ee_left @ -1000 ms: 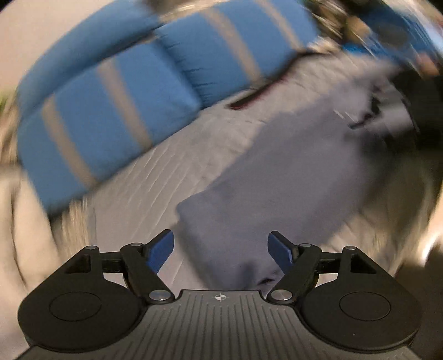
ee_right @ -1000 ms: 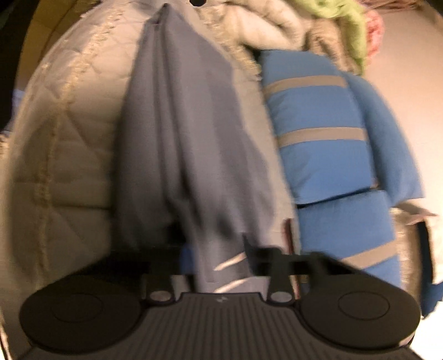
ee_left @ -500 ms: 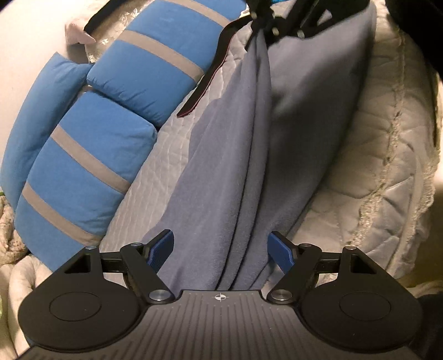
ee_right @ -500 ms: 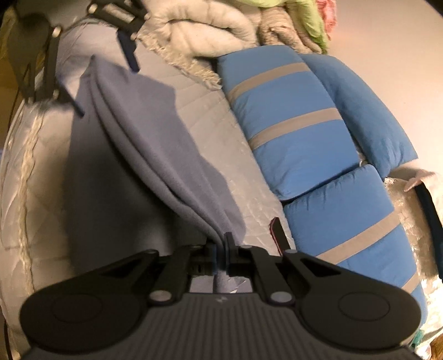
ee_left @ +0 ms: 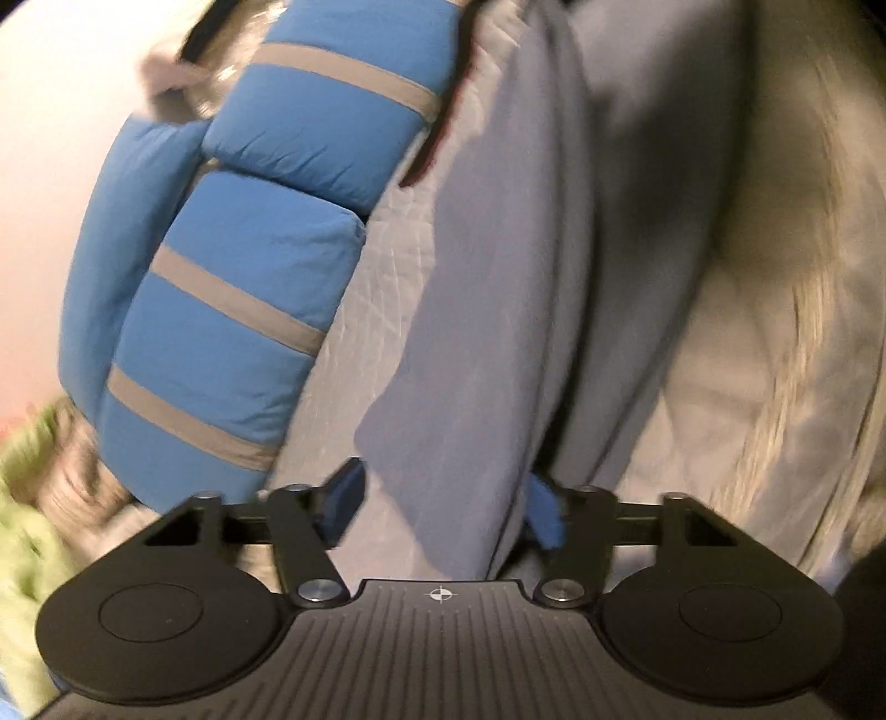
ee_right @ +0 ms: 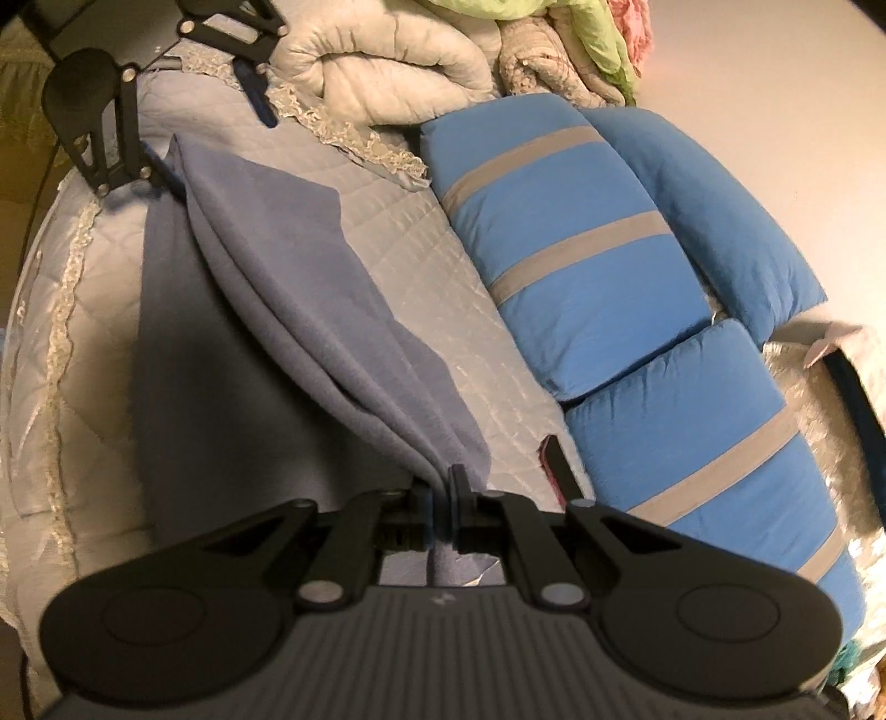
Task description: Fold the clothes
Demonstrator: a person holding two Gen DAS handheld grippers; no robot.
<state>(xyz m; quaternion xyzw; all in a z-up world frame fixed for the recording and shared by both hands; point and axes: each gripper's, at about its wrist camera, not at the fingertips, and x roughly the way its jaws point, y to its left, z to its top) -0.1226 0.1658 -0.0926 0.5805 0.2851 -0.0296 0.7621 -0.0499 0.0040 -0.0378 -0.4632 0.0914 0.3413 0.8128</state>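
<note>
Over the quilted bed (ee_right: pixel 387 232), your right claw (ee_right: pixel 440 498) clamps the grey-blue garment (ee_right: pixel 310 288); your left claw (ee_left: pixel 443 498) straddles it, spread wide.

A quilted pale bed (ee_right: pixel 398 232) carries blue striped pillows (ee_right: pixel 559 243) and a rumpled cream comforter (ee_right: pixel 382 66)

A home bedroom: pale quilted bedspread with lace trim (ee_right: pixel 387 232), blue pillows with grey stripes (ee_right: pixel 598 243), rolled cream duvet (ee_right: pixel 387 72) and crumpled green blanket (ee_right: pixel 554 11) piled against plain wall (ee_right: pixel 775 83).
</note>
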